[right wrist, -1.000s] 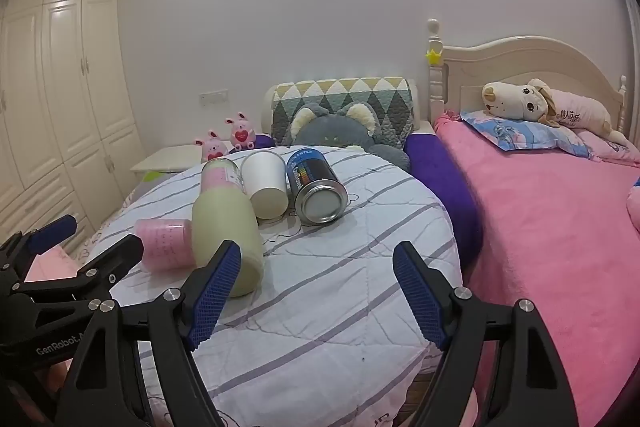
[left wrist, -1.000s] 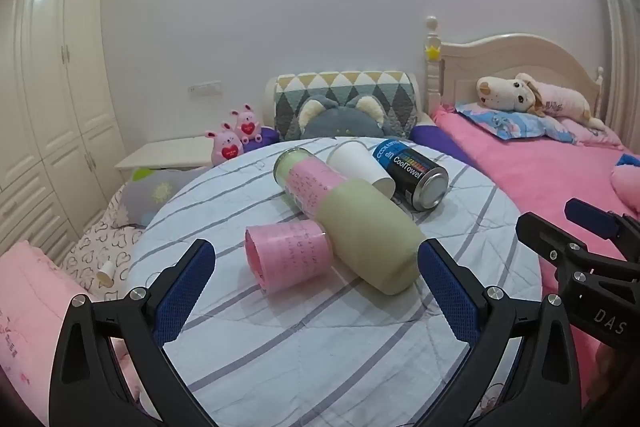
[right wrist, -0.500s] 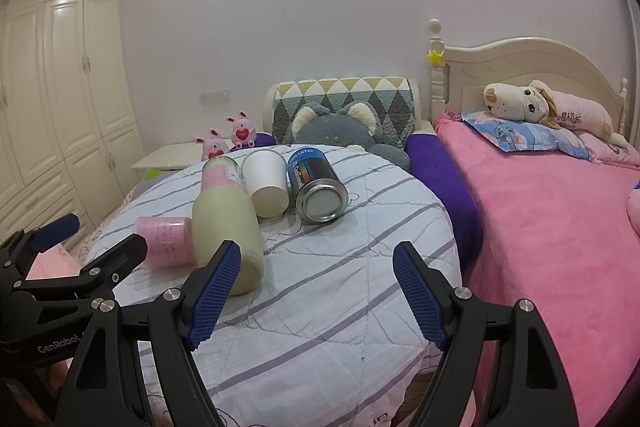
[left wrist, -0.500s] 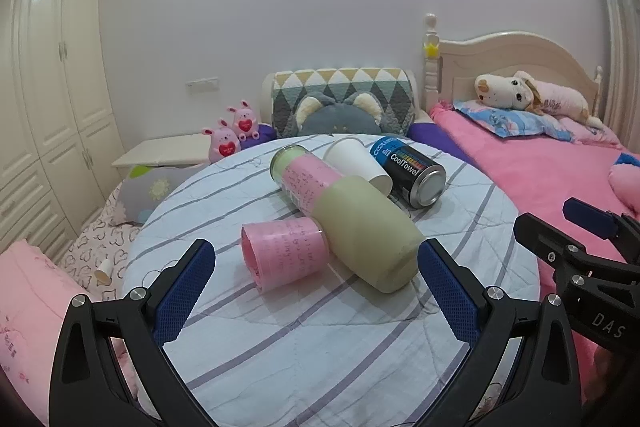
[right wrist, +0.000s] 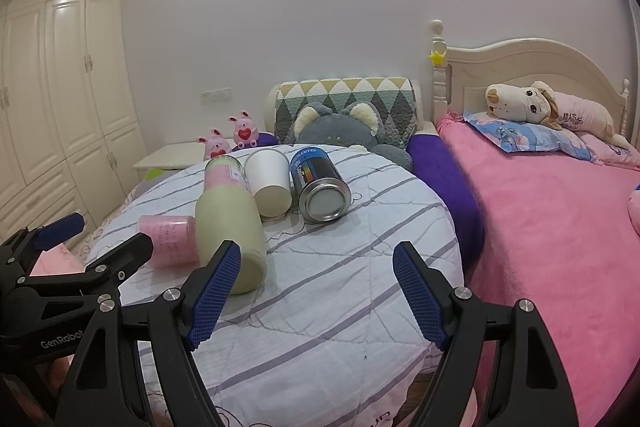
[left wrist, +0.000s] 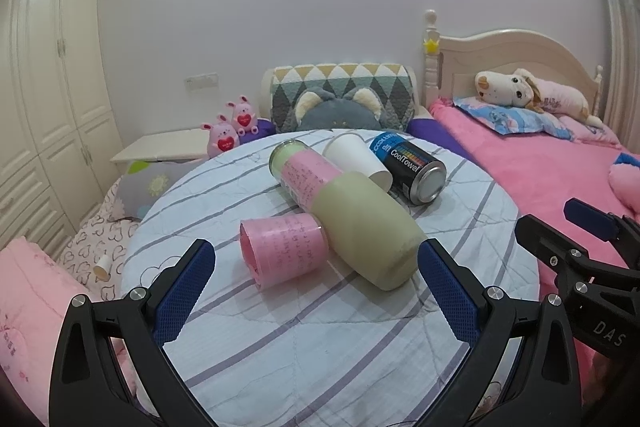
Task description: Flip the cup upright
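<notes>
Both tools spread wide, nothing pinched: my left tool [left wrist: 312, 291] and right tool [right wrist: 318, 291] hover over the near edge of the striped bench [right wrist: 340, 307]. Just ahead of left tool, pink cup [left wrist: 282, 251] lies on its side, touching the green bottle [left wrist: 360, 223]. Farther ahead, white cup [right wrist: 269, 183] on its side btwn bottle & CoolTowel can [right wrist: 318, 183].
</notes>
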`<state>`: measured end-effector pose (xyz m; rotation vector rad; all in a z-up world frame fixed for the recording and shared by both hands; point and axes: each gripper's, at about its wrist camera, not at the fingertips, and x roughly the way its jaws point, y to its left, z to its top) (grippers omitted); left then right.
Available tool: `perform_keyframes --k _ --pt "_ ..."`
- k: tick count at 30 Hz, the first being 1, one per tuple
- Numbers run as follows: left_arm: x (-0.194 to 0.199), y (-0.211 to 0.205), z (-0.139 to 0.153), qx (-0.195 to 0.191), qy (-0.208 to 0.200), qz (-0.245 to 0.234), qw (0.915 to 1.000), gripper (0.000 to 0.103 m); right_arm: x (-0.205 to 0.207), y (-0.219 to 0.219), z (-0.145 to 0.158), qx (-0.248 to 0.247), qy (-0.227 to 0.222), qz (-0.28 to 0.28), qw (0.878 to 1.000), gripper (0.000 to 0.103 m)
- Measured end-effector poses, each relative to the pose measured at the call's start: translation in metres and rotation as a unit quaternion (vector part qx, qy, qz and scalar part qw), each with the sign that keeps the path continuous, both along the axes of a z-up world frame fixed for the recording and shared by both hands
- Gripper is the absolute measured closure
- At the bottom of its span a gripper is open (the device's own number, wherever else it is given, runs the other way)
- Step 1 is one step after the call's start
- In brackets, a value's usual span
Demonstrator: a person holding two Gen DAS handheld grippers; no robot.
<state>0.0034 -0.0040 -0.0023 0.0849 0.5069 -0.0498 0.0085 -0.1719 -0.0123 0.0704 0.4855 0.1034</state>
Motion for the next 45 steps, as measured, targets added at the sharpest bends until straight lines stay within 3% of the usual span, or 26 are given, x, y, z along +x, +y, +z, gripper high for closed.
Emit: perform_keyframes --k 25,34,45 --pt "0.001 -0.004 -0.009 0.003 0.019 -0.001 0.9998 0.001 0.001 0.0 -0.004 0.0 0.011 0.001 1.0 0.023" --pt "0.024 -0.001 -0.008 -0.009 0.054 0.0 0.9985 0.001 0.022 -0.003 -0.002 -0.016 0.031 0.016 0.999 0.023" --pt "0.073 0.007 -0.011 -0.032 0.123 0.011 0.9918 0.001 0.084 -0.006 -0.003 -0.019 0.107 0.051 0.993 0.023"
